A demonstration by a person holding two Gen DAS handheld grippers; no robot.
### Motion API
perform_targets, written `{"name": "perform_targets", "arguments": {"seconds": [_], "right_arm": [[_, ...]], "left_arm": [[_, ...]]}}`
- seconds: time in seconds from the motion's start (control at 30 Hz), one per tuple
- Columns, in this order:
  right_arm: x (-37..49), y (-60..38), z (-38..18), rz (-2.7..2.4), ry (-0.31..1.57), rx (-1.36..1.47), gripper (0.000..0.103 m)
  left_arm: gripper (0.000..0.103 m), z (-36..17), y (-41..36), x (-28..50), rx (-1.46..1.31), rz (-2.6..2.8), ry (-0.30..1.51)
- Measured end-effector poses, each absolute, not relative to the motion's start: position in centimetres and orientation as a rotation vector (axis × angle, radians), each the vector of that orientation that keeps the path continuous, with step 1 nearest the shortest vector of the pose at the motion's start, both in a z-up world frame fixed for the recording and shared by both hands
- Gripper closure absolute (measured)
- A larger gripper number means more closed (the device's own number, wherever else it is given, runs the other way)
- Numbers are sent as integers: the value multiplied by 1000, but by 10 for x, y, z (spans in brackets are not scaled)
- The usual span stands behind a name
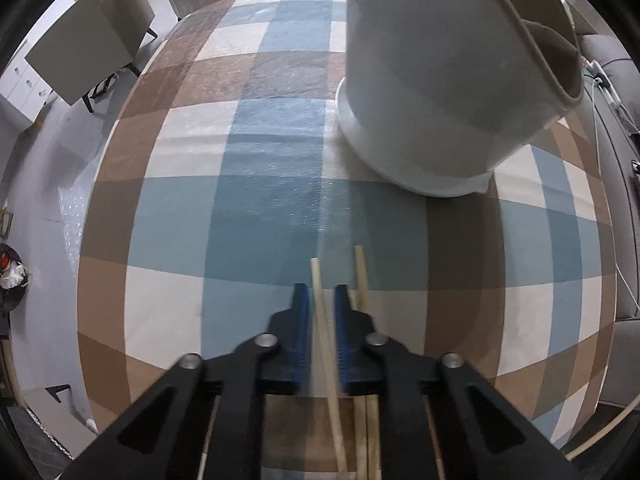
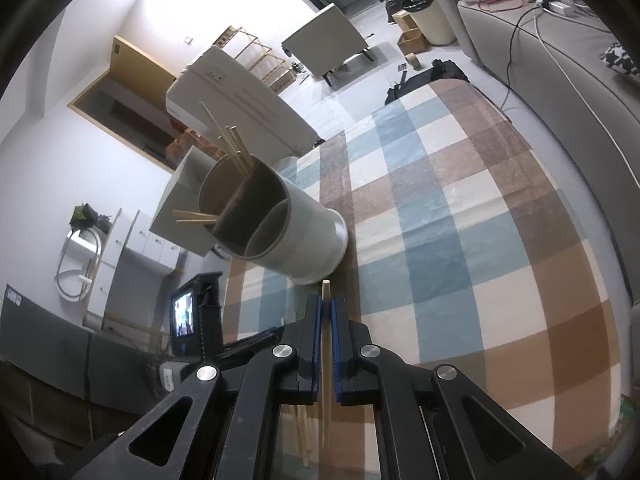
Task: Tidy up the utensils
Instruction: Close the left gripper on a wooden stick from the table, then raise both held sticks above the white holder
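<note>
A white round utensil holder (image 2: 296, 232) with three compartments stands on the checked tablecloth (image 2: 460, 240); several wooden chopsticks (image 2: 232, 148) stick out of its far compartment. It also shows in the left wrist view (image 1: 436, 80), ahead and to the right. My right gripper (image 2: 326, 304) is shut on a wooden chopstick (image 2: 326, 292), held above the table just short of the holder. My left gripper (image 1: 321, 292) has its blue pads (image 1: 301, 308) on both sides of a chopstick (image 1: 324, 340) with a small gap. A second chopstick (image 1: 362, 276) lies just right of it.
More chopsticks (image 2: 304, 432) lie on the cloth below my right gripper. Grey chairs (image 1: 88, 52) stand beyond the table's far edge. A grey sofa (image 2: 560, 72) runs along one side of the table. A white appliance (image 2: 240, 104) stands behind the holder.
</note>
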State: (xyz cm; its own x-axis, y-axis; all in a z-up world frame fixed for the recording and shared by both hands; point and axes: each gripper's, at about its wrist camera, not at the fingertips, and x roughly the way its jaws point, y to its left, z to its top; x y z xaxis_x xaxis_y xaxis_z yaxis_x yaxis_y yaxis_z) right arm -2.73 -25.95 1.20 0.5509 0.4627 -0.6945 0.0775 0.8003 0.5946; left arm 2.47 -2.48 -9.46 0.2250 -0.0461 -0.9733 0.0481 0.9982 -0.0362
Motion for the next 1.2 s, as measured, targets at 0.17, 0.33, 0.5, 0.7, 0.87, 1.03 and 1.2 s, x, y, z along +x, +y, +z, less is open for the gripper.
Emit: {"name": "perform_targets", "arguments": {"seconds": [0.17, 0.33, 0.5, 0.7, 0.87, 1.03, 1.2], "right_arm": [[-29, -256, 19, 252, 958, 600, 99], [-28, -251, 24, 255, 943, 586, 99], [-27, -246, 27, 258, 936, 556, 99], [-29, -232, 39, 284, 895, 487, 99], [-31, -219, 44, 308, 869, 430, 99], [-33, -204, 47, 314, 846, 351, 99], [-35, -193, 47, 312, 838, 320, 99]], "left_arm": [[102, -92, -10, 22, -60, -42, 1343], [102, -78, 6, 20, -127, -37, 1283], [102, -52, 3, 8, -127, -84, 1193], [102, -13, -2, -17, -120, -153, 1073], [102, -1, 11, -23, -115, -171, 1037], [103, 8, 14, -26, -78, -179, 1028], [103, 20, 17, -34, -76, -195, 1023]]}}
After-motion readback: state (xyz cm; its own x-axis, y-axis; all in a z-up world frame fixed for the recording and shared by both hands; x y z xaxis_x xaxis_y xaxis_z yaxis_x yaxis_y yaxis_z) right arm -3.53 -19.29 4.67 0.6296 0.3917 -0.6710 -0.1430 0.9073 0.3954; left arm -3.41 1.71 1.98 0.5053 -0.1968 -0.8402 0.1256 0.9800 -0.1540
